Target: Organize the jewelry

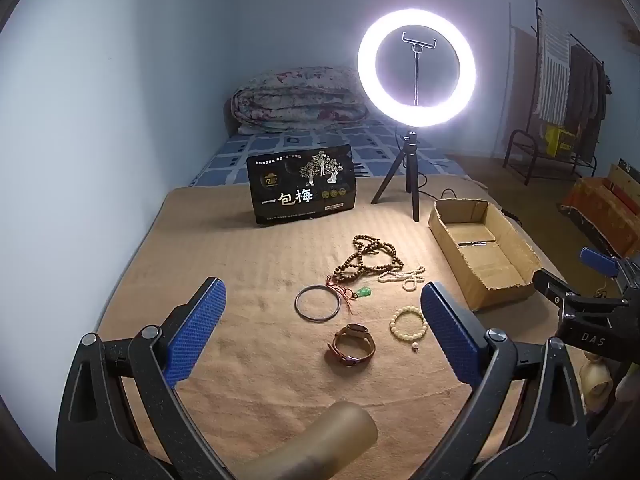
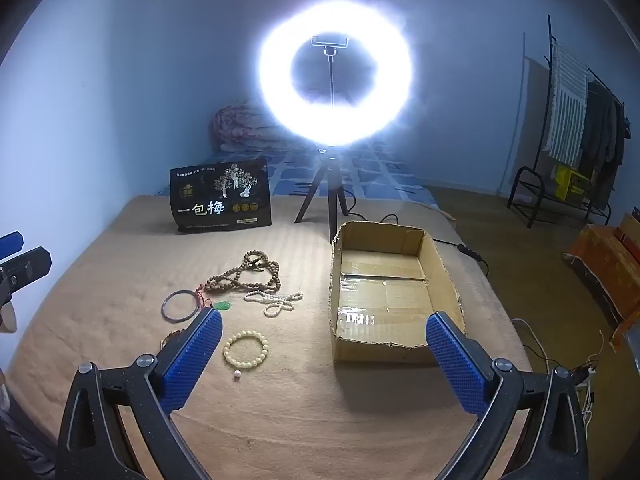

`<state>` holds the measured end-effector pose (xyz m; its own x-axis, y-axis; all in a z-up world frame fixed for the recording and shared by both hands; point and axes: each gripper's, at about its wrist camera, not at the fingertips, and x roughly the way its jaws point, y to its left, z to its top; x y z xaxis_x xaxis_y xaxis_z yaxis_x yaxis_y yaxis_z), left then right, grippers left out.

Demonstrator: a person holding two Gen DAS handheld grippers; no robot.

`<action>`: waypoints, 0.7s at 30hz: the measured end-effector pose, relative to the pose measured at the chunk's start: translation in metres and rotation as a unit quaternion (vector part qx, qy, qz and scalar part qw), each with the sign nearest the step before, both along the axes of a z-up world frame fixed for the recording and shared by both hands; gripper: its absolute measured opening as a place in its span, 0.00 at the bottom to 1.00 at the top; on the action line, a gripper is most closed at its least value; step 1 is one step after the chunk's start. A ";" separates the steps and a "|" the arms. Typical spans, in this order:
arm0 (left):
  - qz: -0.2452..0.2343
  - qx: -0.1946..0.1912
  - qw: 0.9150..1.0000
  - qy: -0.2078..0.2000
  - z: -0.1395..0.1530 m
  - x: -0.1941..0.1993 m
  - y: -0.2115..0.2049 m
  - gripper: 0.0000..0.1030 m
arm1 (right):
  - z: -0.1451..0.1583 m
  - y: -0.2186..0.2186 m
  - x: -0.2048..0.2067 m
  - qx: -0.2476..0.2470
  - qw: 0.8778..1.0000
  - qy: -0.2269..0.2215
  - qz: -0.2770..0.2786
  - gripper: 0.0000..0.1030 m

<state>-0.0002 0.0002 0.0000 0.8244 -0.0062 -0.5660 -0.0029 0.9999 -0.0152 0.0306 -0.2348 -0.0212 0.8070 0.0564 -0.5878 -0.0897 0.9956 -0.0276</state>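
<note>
A bed [image 1: 248,364] under a tan blanket carries a black bag [image 1: 302,184] and ring-light tripod [image 1: 412,184] toward its far edge. A cardboard box [image 2: 444,264] sits near the right edge. Mid-bed lie wooden beads [image 1: 368,258], white beads [image 1: 406,276], a bangle [image 1: 318,304], a green pendant [image 1: 364,292], a watch [image 1: 354,346] and a cream bracelet [image 2: 246,348].

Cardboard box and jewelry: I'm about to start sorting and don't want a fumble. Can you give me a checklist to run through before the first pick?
1. Box empty and open on top: ok.
2. Left gripper jaws open, nothing held: ok.
3. Right gripper jaws open, nothing held: ok.
4. Pale bead bracelet lying apart from the other pieces: ok.
5. Brown bead strand free of the white strand: not ok, they touch.
6. Red cord of green pendant clear of metal bangle: not ok, it crosses the bangle.
</note>
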 end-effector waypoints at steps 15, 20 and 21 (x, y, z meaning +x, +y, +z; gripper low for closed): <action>0.001 0.007 1.000 -0.004 0.000 -0.001 -0.001 0.97 | 0.000 0.003 -0.001 -0.015 1.000 0.005 0.007 1.00; 0.002 0.007 1.000 -0.006 0.000 -0.001 -0.001 0.97 | -0.004 0.003 -0.001 -0.015 1.000 0.006 0.005 1.00; 0.002 0.008 1.000 -0.006 0.000 -0.001 -0.001 0.97 | -0.004 0.002 -0.001 -0.014 1.000 0.007 0.006 1.00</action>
<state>-0.0011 -0.0007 0.0004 0.8309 0.0061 -0.5564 -0.0070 1.0000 0.0006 0.0295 -0.2324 -0.0253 0.7986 0.0487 -0.5999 -0.1019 0.9933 -0.0550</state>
